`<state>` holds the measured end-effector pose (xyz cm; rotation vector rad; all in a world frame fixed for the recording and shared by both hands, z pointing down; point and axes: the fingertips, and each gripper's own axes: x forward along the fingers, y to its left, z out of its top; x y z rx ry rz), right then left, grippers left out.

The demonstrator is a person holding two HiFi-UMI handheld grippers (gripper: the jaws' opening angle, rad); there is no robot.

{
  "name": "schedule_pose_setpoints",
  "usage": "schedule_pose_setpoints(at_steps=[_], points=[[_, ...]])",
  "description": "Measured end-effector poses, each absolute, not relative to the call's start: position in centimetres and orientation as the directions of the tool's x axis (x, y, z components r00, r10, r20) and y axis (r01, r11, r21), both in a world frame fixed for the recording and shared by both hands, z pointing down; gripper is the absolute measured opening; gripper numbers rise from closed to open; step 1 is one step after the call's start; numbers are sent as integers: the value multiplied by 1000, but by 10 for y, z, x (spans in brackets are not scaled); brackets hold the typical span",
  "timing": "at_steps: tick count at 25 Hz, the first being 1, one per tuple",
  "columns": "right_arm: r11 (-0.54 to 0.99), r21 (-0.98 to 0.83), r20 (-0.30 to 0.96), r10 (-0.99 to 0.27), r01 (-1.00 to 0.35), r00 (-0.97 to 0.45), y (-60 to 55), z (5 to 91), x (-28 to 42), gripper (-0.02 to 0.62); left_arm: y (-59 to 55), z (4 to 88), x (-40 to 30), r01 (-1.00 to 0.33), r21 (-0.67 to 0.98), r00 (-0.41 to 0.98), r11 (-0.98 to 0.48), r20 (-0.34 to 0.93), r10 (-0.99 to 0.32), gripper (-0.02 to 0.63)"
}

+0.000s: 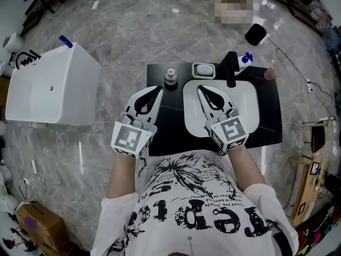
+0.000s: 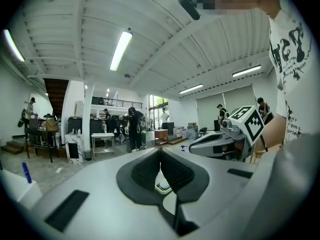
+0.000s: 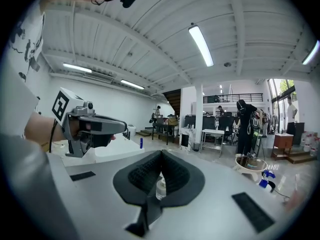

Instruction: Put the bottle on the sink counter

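A small clear bottle [image 1: 170, 77] with a round cap stands upright on the black sink counter [image 1: 165, 127], behind and left of the white basin [image 1: 250, 108]. My left gripper [image 1: 157, 89] hovers over the counter just in front of the bottle, shut and empty. My right gripper [image 1: 200, 88] is over the basin, also shut with nothing in it. In the right gripper view the bottle [image 3: 160, 188] shows through the gap below my shut right gripper [image 3: 161, 154]. In the left gripper view my shut left gripper [image 2: 160, 151] points toward a soap dish [image 2: 162, 186].
A black faucet [image 1: 230, 68] and the soap dish [image 1: 203, 70] sit along the counter's back edge, with a blue spray bottle [image 1: 246, 57] behind. A big white box [image 1: 50, 87] stands on the marble floor at left. People and tables fill the room beyond.
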<state>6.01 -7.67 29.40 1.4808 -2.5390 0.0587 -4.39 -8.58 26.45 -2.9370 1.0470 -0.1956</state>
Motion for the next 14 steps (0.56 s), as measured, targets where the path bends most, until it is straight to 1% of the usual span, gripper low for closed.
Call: schedule_pose_setpoints(at_steps=[4,9,14], points=[[496,65,184,-859,-866,-478,-76,295,59,12,-83,270,-43,-626,-58,767,-777,130,-628,15],[498,59,182,-857,-865,-481,-75,295,60,14,-80,270,-42,-614,-45,780,-788,116,-615,15],[498,70,177,-859,-864,-481,-73,292,64,12,-77,267,-39,-610,-68,781,-790,119,-613,15]])
